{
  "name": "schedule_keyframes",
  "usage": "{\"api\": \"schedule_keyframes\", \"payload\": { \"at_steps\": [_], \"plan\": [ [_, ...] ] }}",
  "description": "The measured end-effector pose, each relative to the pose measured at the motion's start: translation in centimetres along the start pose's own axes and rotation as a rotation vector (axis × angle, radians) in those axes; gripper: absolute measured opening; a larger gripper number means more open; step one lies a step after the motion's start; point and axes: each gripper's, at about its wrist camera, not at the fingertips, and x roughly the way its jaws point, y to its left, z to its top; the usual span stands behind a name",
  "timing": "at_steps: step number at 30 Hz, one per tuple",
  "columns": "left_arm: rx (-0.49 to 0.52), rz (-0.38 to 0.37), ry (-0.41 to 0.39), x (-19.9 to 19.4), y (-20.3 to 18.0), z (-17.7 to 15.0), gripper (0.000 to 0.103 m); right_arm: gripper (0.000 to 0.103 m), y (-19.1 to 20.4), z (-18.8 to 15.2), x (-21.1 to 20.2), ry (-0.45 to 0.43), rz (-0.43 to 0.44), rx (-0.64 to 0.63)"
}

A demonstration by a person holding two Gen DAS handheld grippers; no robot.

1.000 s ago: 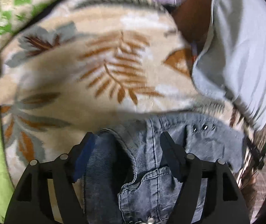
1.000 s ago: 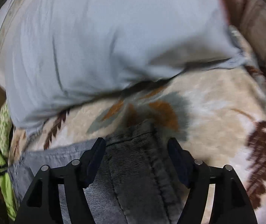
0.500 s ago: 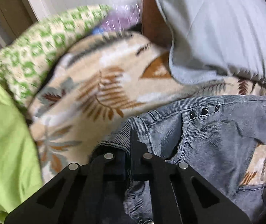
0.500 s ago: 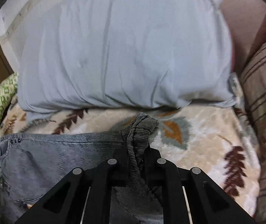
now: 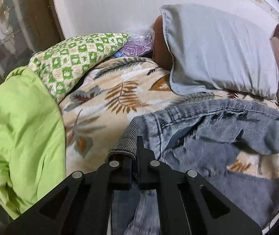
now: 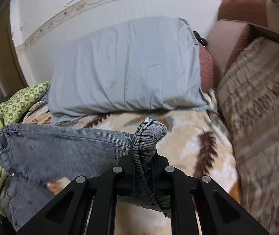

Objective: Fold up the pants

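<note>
A: What were the left gripper's (image 5: 134,154) fingers (image 5: 142,156) doing?

B: They were clenched on the waistband corner of the grey denim pants (image 5: 208,137), pinching the ribbed hem between them

A: And the right gripper (image 6: 142,160)?

B: Its fingers (image 6: 157,162) were clamped on the opposite waistband corner, a bunch of denim sticking up past the tips. The waistband hung stretched between the two grippers, raised off the bed

A: Where was the rest?

B: The pants drooped onto the leaf-patterned blanket (image 5: 108,98) covering the bed. A pale blue pillow (image 6: 127,66) leaned against the wall at the bed's far edge. A lime-green quilt (image 5: 22,129) and a green checked cushion (image 5: 73,58) sat at the left edge, a brown plaid cover (image 6: 260,117) along the right
</note>
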Motion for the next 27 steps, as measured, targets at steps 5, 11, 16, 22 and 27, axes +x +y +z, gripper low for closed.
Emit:
{"api": "schedule_keyframes", "payload": {
  "at_steps": [5,11,16,22,27],
  "plan": [
    [-0.010,-0.028,0.017,-2.1,0.8,-4.9,0.002,0.012,-0.2,-6.1,-5.0,0.004,0.009,0.012],
    [-0.014,-0.059,0.131,-1.5,1.7,-11.3,0.002,0.015,-0.3,-14.1,-9.3,0.054,0.000,0.023],
    [-0.017,-0.062,0.258,0.7,2.1,-15.5,0.002,0.020,-0.5,-18.5,-10.6,0.091,0.005,0.092],
    [-0.068,-0.111,0.299,0.2,3.3,-16.5,0.010,0.028,-0.2,-20.6,-11.8,0.147,-0.045,0.121],
    [-0.148,-0.204,0.317,-3.1,5.8,-17.4,0.033,0.045,1.5,-20.0,-16.4,0.129,-0.117,0.059]
  ]
}}
